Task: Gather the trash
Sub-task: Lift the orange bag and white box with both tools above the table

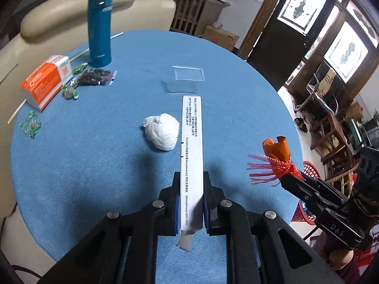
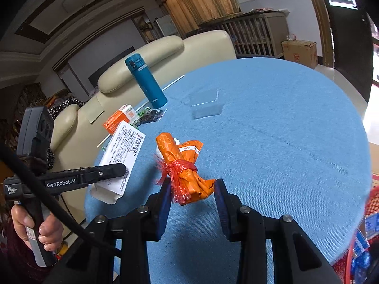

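The left gripper [image 1: 191, 203] has its jaws clamped on a flat white printed box [image 1: 192, 146], held edge-up above the near edge of the round blue counter [image 1: 94, 177]. The right gripper [image 2: 192, 201] has its jaws closed on an orange wrapper bundle [image 2: 187, 163] tied with red netting, lifted over the counter's near right edge. A crumpled white tissue ball [image 1: 163, 131] lies near the counter's middle. Toward the far left edge stand a teal bottle [image 1: 99, 27] and an orange-and-white carton [image 1: 47, 80], with green candy wrappers [image 1: 69, 91] beside it. A red basket [image 1: 310, 170] shows just past the right edge.
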`<state>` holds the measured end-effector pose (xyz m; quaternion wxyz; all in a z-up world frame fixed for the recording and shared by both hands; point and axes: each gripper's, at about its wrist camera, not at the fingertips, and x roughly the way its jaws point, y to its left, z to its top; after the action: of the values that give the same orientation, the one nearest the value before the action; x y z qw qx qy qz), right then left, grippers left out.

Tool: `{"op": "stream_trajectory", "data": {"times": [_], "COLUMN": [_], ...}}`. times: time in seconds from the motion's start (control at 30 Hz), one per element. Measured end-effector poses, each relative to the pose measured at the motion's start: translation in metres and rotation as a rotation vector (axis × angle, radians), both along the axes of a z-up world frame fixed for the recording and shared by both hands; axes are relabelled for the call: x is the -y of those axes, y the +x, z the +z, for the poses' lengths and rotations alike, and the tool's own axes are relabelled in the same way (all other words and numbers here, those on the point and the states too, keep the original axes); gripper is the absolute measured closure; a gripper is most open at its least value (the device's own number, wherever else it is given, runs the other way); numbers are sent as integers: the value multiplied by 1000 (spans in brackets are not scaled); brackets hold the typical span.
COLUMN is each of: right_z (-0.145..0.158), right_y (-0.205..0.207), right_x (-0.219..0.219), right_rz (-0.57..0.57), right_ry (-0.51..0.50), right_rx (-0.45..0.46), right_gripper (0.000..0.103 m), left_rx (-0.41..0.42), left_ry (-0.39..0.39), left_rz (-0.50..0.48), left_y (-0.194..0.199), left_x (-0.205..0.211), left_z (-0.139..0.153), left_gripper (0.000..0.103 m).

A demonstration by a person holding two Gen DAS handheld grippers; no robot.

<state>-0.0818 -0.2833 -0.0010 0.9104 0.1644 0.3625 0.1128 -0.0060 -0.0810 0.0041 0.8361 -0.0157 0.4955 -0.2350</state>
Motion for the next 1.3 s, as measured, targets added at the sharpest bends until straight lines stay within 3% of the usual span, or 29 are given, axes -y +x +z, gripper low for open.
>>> {"op": "stream_trajectory", "data": {"times": [0.47,1.3], "right_z": [11,16], "right_y": [-29,-47], "right_x": [20,36], "right_rz": [-50,-102], "right_ry": [-6,6], "right_rx": [37,55], "right_gripper": [64,64], "left_rx": [41,48], "left_ry": [21,23], "left_rz": [-63,-96], "left_y": [-31,-37], "left_x": [29,46], "left_z": [17,21], "left_gripper": [87,87]}}
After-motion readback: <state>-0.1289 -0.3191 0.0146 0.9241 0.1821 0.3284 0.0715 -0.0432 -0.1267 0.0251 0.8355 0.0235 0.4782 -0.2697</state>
